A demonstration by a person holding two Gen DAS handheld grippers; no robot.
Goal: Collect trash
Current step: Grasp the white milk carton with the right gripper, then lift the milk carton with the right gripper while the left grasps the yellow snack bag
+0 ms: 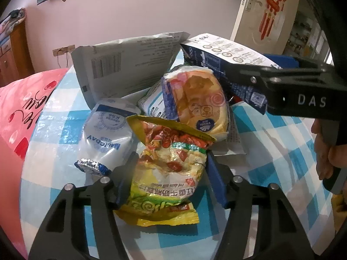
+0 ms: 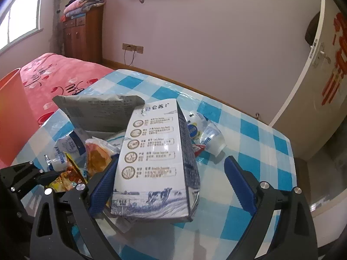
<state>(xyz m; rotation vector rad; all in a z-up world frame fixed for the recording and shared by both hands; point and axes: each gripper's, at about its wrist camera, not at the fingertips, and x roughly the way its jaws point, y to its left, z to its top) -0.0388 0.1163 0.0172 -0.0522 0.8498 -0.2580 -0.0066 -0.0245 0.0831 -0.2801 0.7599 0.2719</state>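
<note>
A crumpled yellow snack wrapper [image 1: 171, 164] lies on the blue-checked table [image 1: 271, 143], with my left gripper [image 1: 171, 173] shut on it and a pad against each side. A blue-and-white milk carton [image 2: 156, 158] lies on its side between the fingers of my right gripper [image 2: 172, 162], which is open. Its left pad [image 2: 104, 186] touches the carton and the right pad [image 2: 238, 184] stands apart. In the left wrist view the carton [image 1: 227, 52] sits behind a right-gripper finger [image 1: 260, 75]. An orange bread wrapper [image 1: 199, 104], a clear plastic bag [image 1: 108, 134] and a grey mailer bag [image 1: 123, 71] are piled beside them.
An orange bin [image 2: 10, 112] stands at the left, beside a red bed [image 2: 54, 71]. More clear plastic packaging [image 2: 208, 134] lies beyond the carton. A person's hand [image 1: 325, 151] holds the right gripper's handle. A white door [image 2: 321, 75] stands to the right.
</note>
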